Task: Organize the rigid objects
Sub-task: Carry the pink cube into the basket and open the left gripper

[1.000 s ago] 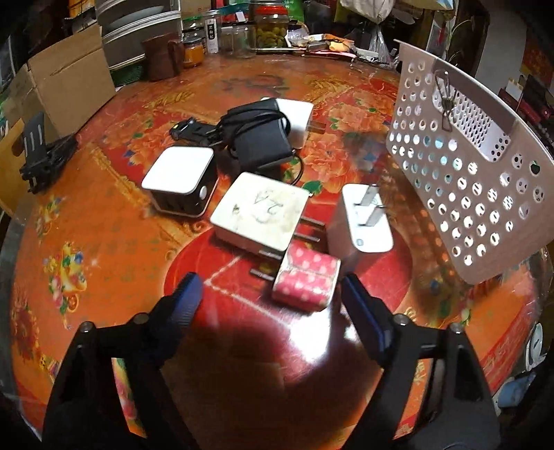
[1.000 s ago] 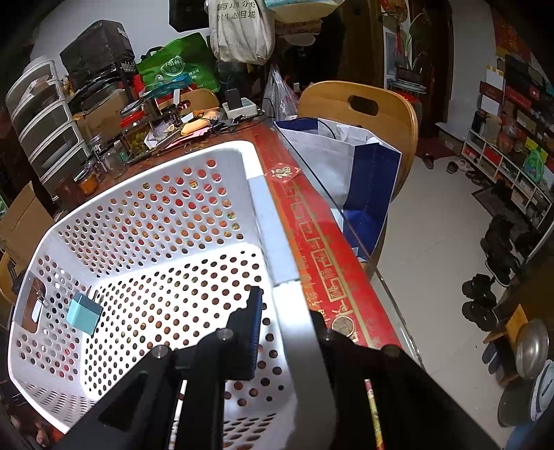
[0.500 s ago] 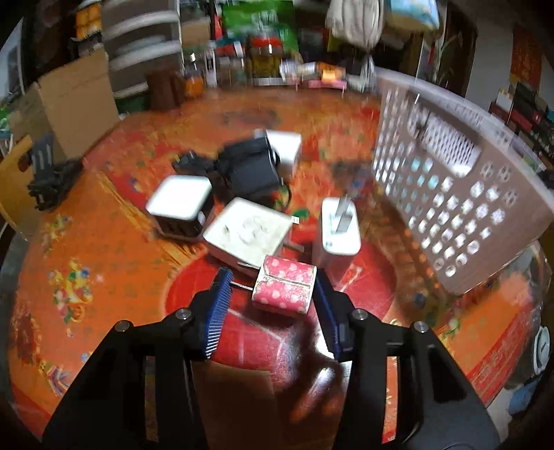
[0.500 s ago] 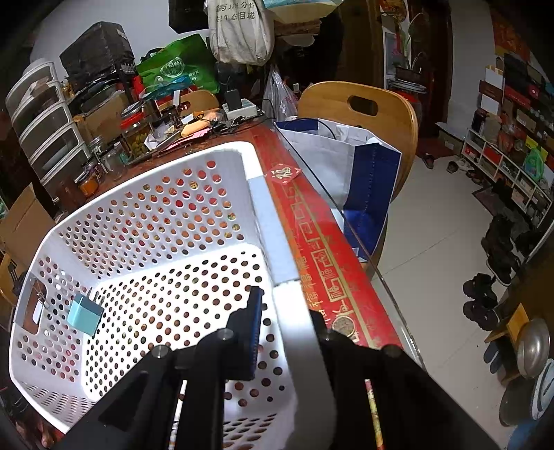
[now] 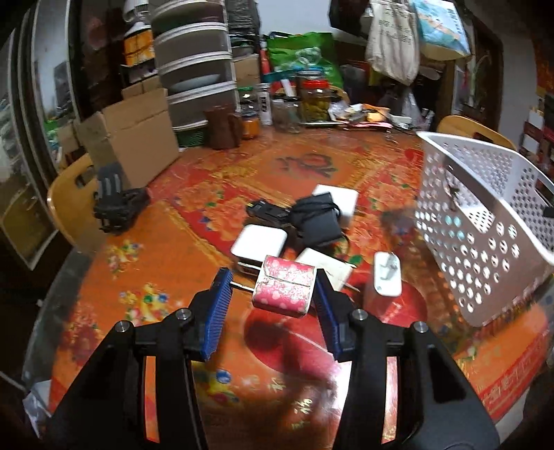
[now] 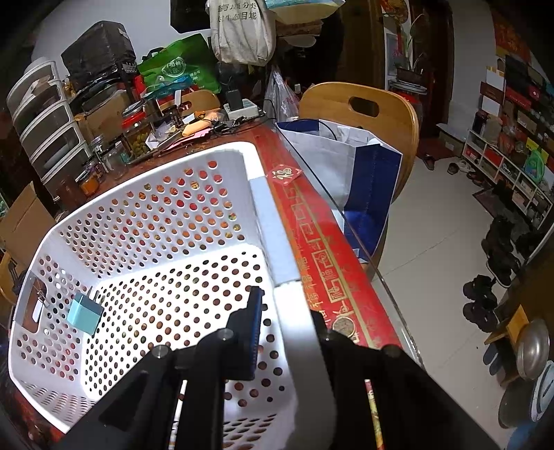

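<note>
Cluttered home dining room: worktop under red floral cloth, wooden chair, pickle jar at far edge, plastic drawer tower, shoes on tiled floor, hanging tote bag.

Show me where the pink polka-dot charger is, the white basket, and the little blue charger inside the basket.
pink polka-dot charger [image 5: 283,290], left wrist view, middle of its dotted front face.
white basket [image 6: 273,225], right wrist view, the flat rim on its right side.
little blue charger [image 6: 84,317], right wrist view, its broad blue face.
</note>
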The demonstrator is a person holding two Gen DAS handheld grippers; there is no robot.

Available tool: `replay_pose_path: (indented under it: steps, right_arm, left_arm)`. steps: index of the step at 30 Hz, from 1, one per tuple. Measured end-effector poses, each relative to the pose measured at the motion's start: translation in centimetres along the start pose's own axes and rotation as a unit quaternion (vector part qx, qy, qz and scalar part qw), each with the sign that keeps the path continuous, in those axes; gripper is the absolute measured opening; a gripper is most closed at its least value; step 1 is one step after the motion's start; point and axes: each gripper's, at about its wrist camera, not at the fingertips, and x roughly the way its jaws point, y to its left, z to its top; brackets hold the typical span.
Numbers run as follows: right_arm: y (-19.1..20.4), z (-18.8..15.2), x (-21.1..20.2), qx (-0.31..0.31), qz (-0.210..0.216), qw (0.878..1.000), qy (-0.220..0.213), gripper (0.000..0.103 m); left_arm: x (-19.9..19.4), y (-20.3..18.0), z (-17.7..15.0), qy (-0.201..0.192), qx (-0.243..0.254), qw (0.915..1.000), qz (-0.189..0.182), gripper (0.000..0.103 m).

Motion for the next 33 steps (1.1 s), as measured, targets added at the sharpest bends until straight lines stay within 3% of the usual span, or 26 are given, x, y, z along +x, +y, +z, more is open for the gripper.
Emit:
replay_pose_path:
  steps: [9, 20, 27, 33]
  right_arm:
    - [0.0, -0.1, 0.1, 0.0, 0.006, 1.0, -0.002, 0.014]
    - [-0.2, -0.1, 0.1, 0.003, 0.015, 1.0, -0.005, 0.014]
    - [-0.3, -0.2, 0.1, 0.004, 0.02, 1.0, -0.005, 0.014]
    - [-0.2, -0.2, 0.2, 0.004, 0.021, 1.0, -0.003, 0.014]
  left_arm:
    - [-1.7, -2.0, 3.9, -0.019, 0.015, 0.9997, 0.01, 0.045]
    - [-3.6, -9.0, 9.1, -0.038, 0.095, 0.9947, 0.004, 0.045]
    - [-3.1, -15.6, 11.7, -0.024, 0.153, 0.9879, -0.012, 0.045]
    - [-0.4, -21.5, 12.9, 0.038, 0.219, 0.9748, -0.025, 0.045]
